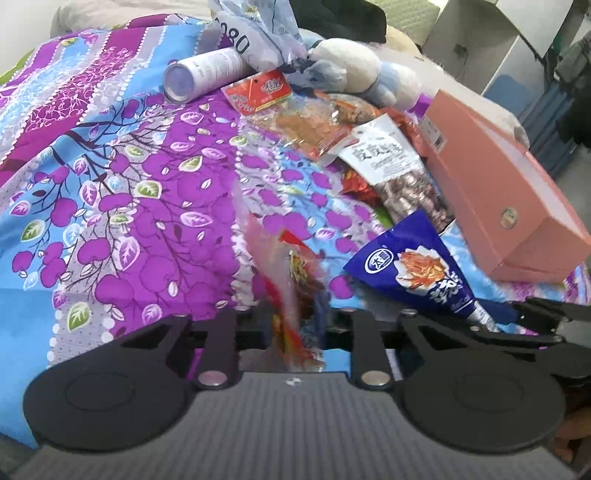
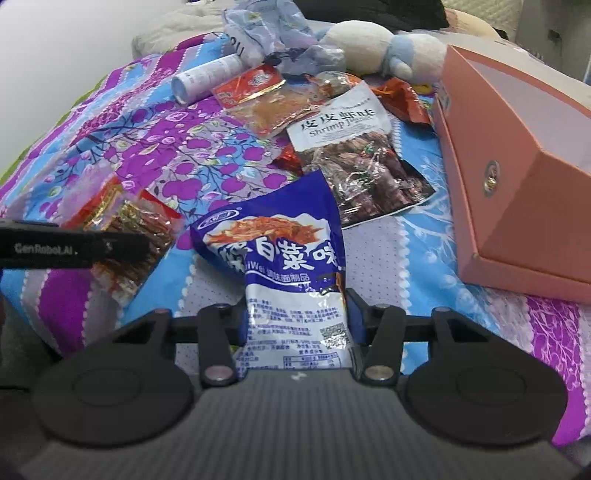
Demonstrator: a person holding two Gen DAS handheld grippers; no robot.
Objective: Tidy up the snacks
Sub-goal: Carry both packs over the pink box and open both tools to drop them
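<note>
1. Where print can be read: "Shrimp" in Latin letters under large Chinese characters on the white-topped shrimp snack bag, "GenRobot.AI" along the black finger of the left gripper in the right wrist view, digits "080" on a crumpled pale plastic bag, Chinese characters and a QR code on the blue snack bag.
2. Right gripper: clamped on the lower end of the blue snack bag, one pad at each side edge, printed back panel toward the camera.
3. Left gripper: pinched together on a clear red-printed snack packet, blurred, seen edge-on in the left wrist view.
4. Only in the right wrist view: that packet's flat face with brown sticks inside, and the open inside of the pink box.
5. Only in the left wrist view: the blue bag's pointed upper corner and the right gripper's black linkage at the far right.
6. Behind, on the purple floral bedspread: an orange-red packet, a white cylinder lying down, a soft toy.
7. Open room: bare bedspread to the left; on the right the pink box, with the shrimp bag just beside its wall.
</note>
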